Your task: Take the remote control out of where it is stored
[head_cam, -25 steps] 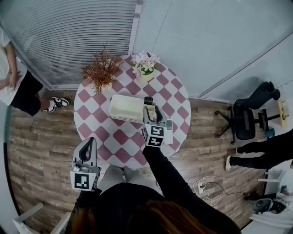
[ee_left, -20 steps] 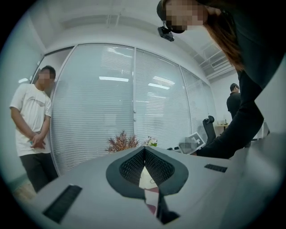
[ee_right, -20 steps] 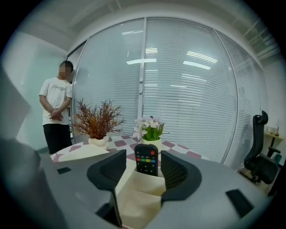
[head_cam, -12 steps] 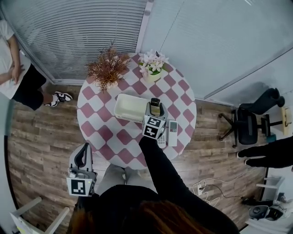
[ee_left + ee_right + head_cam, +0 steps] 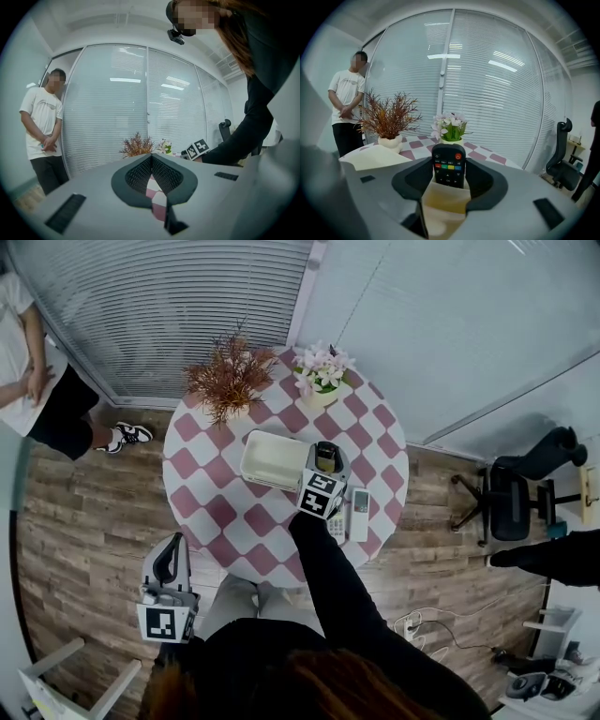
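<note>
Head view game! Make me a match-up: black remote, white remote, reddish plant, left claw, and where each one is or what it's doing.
1 black remote
2 white remote
3 reddish plant
4 left claw

a in a white pot
b holding nothing
c flat on the table
d between the jaws of the right claw

Pairs: 1-d, 2-c, 3-a, 4-b

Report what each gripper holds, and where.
Nothing is held. The right gripper, jaws open, flanks the upper end of the black remote in its cream holder; the left gripper is shut and empty.

place: office | cues: glass partitions (image 5: 450, 324) with blinds (image 5: 159, 306) — swivel chair (image 5: 511, 502)
</note>
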Tool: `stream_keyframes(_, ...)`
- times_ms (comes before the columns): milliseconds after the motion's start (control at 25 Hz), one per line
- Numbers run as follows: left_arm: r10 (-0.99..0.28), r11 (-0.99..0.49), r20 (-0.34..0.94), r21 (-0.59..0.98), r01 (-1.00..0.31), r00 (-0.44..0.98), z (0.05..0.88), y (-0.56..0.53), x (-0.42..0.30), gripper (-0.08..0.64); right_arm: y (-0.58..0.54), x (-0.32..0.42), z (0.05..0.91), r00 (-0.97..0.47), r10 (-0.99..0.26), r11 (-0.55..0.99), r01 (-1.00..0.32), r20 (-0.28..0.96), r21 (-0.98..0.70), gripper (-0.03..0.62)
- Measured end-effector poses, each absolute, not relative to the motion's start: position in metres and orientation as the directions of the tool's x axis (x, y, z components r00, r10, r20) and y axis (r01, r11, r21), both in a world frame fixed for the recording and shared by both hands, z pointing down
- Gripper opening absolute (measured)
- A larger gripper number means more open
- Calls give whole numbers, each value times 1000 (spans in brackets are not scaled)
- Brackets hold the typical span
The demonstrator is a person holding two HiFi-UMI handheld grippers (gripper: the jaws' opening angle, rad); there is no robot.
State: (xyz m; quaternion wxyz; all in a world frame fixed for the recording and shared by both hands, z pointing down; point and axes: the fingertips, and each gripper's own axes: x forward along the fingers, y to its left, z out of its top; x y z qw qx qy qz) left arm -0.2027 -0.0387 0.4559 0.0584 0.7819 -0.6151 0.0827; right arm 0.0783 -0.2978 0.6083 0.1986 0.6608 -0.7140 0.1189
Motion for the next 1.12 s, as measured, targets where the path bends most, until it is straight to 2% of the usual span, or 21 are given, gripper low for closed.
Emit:
stream_keyframes(360,-949,-250,201,-7,-968,243,454,-44,-201,6,-297,76,600,-82,-903,138,-985,421,106,213)
stream_keyframes(1120,-922,-356,164,4,-935,351,449,-67,-165,6,-252,84,472,-218,-966,228,-971,142,65,207)
